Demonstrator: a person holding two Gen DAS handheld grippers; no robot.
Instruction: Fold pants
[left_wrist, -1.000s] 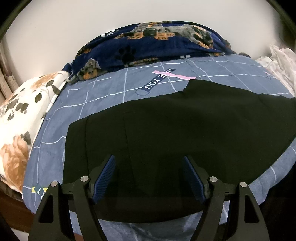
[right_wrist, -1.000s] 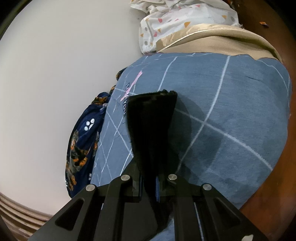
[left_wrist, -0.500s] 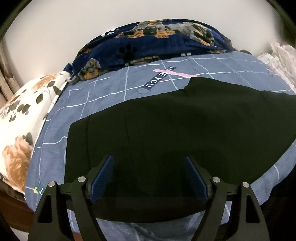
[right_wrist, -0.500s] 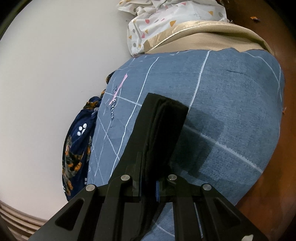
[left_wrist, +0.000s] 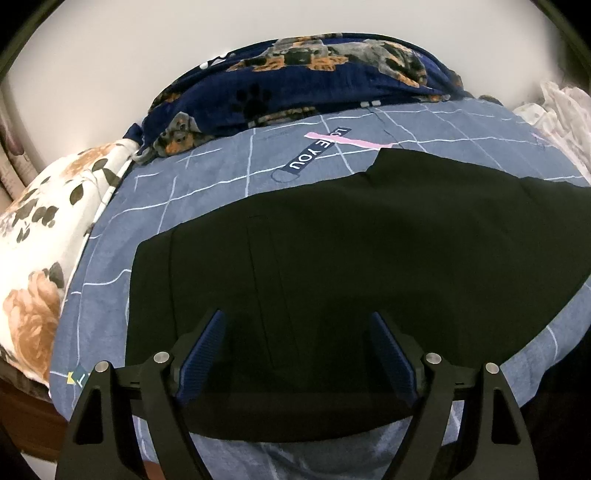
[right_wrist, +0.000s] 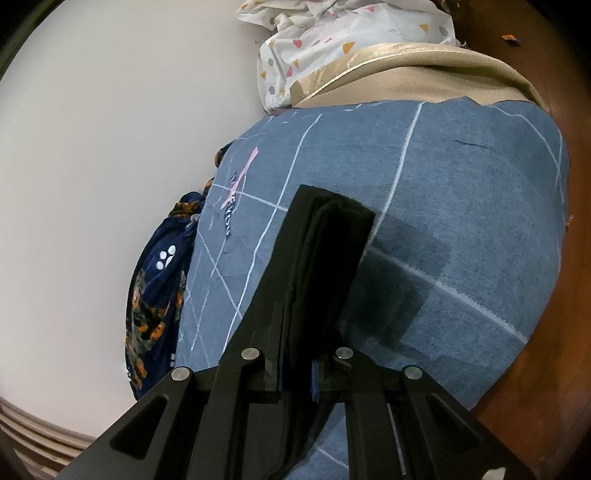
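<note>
The black pants (left_wrist: 351, 258) lie spread flat on the blue checked bedsheet (left_wrist: 207, 192), waist end at the left. My left gripper (left_wrist: 297, 350) is open, its blue-padded fingers (left_wrist: 201, 350) hovering over the near part of the pants. In the right wrist view my right gripper (right_wrist: 295, 373) is shut on the layered leg end of the pants (right_wrist: 325, 240), which stands up above the sheet (right_wrist: 443, 192) and casts a shadow on it.
A navy dog-print blanket (left_wrist: 295, 85) lies along the wall. A floral pillow (left_wrist: 40, 229) is at the left. White patterned cloth (right_wrist: 343, 48) and a beige cover (right_wrist: 424, 77) lie at the bed's far end. The wooden floor (right_wrist: 554, 332) shows past the bed edge.
My right gripper has lifted and carried the pants' leg end across the sheet. My left gripper has stayed open over the pants, shifting slightly.
</note>
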